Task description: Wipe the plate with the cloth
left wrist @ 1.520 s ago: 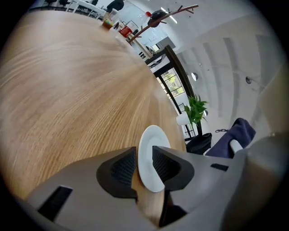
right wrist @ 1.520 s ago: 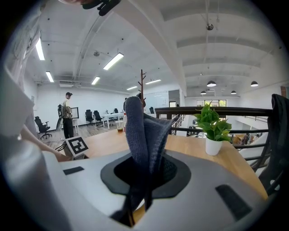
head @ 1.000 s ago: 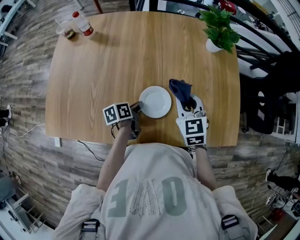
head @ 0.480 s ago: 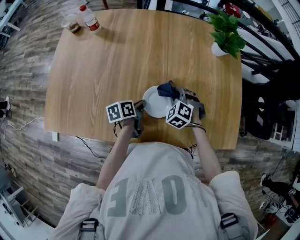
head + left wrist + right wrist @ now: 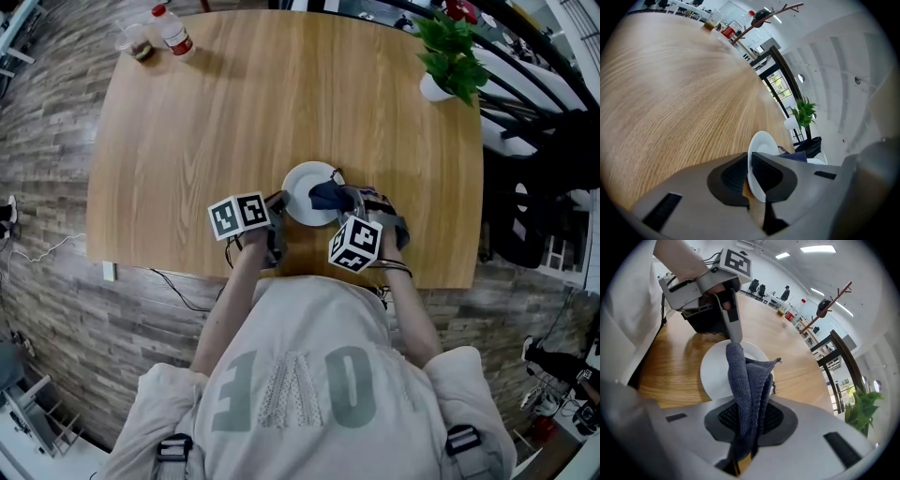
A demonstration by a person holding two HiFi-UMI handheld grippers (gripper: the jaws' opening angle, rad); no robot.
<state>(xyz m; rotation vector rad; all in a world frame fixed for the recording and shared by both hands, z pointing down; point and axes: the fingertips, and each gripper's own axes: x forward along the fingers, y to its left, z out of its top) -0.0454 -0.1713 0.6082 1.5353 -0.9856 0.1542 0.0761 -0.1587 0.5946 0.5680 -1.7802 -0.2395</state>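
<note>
A small white plate sits near the table's front edge. My left gripper is shut on the plate's left rim; in the left gripper view the rim stands between its two pads. My right gripper is shut on a dark blue cloth, which lies on the right part of the plate. In the right gripper view the cloth hangs bunched from the jaws down over the plate, with the left gripper at the plate's far rim.
A bottle and a small cup stand at the table's far left corner. A potted plant stands at the far right corner. The wooden table's front edge runs close behind both grippers.
My right gripper has rolled and come down leftward with the cloth, from beside the plate's right side onto the plate. The left gripper has stayed on the rim.
</note>
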